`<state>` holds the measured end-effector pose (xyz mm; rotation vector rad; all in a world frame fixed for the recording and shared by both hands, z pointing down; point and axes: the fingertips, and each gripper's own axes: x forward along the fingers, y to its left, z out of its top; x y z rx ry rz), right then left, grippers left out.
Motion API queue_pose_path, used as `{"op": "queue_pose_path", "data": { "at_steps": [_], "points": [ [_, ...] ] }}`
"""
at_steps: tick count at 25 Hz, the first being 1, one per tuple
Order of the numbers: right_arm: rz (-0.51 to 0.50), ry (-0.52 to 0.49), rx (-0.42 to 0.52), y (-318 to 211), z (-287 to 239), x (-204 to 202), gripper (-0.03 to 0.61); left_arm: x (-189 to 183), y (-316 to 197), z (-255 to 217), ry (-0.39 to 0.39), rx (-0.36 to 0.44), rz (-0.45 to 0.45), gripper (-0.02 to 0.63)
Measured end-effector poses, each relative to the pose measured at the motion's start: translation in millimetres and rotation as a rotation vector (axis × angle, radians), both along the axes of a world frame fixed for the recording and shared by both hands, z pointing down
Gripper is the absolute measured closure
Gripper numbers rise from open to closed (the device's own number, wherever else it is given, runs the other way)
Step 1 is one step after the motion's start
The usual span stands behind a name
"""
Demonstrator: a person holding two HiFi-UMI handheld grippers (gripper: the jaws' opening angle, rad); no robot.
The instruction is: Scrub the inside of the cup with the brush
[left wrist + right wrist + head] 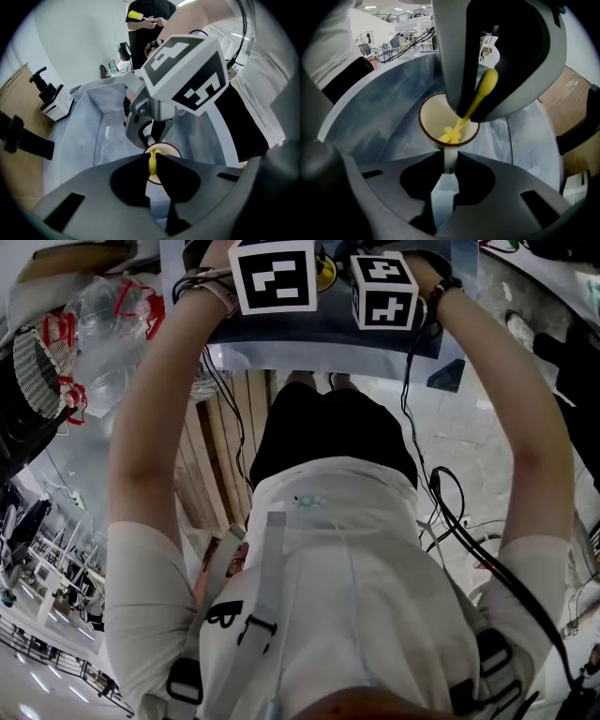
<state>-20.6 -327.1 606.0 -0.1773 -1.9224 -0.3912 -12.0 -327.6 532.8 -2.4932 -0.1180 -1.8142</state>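
The right gripper (449, 165) is clenched on the pale handle of the cup (436, 115), a cream cup with a dark brown rim, and holds it above the grey-blue basin (382, 110) with its mouth open towards the gripper's camera. The left gripper (153, 158) is closed tight on the thin yellow stem of the brush (477, 99). It reaches in from above the cup, so the brush slants down across the rim. The brush's yellow head (451, 136) sits inside the cup, low against the near wall; whether it presses on the wall cannot be told. In the left gripper view the marker cube (187, 75) of the right gripper fills the middle, with the cup's rim showing just below it. A cardboard box (567, 101) stands beside the basin. In the head view both grippers sit close together at the top edge, at the end of the person's outstretched bare forearms (155, 427).
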Motion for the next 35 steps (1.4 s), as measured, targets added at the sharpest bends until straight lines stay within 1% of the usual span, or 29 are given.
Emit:
{"op": "queue_pose_path", "data": {
  "at_steps": [4,10,14,18,21,23,28,35],
  "points": [
    [0.012,0.002,-0.015,-0.2,0.2,4.9,0.506,-3.5,-3.6,3.0,-0.028,0.003,-0.004,0.577],
    [0.018,0.011,-0.005,-0.9,-0.3,4.5,0.505,-22.3,2.8,3.4,-0.099,0.009,0.016,0.578],
    [0.027,0.02,-0.011,-1.2,1.6,5.1,0.506,-32.3,12.0,4.6,-0.118,-0.005,0.033,0.578],
    [0.029,0.026,-0.005,-2.2,0.7,3.3,0.505,-33.6,18.1,2.0,-0.092,-0.015,0.033,0.578],
    [0.033,0.033,-0.007,-2.2,1.6,3.7,0.505,-31.3,25.3,2.3,-0.064,-0.047,0.03,0.578],
    [0.035,0.04,-0.009,-2.7,1.9,4.8,0.505,-33.2,29.7,4.6,-0.065,-0.063,0.029,0.578],
    [0.035,0.043,-0.01,-4.5,0.5,4.1,0.505,-32.3,29.7,3.5,-0.051,-0.072,0.025,0.578],
    [0.03,0.043,-0.013,-4.8,1.3,4.4,0.505,-21.6,30.5,2.8,-0.01,-0.091,0.026,0.578]
  ]
}}
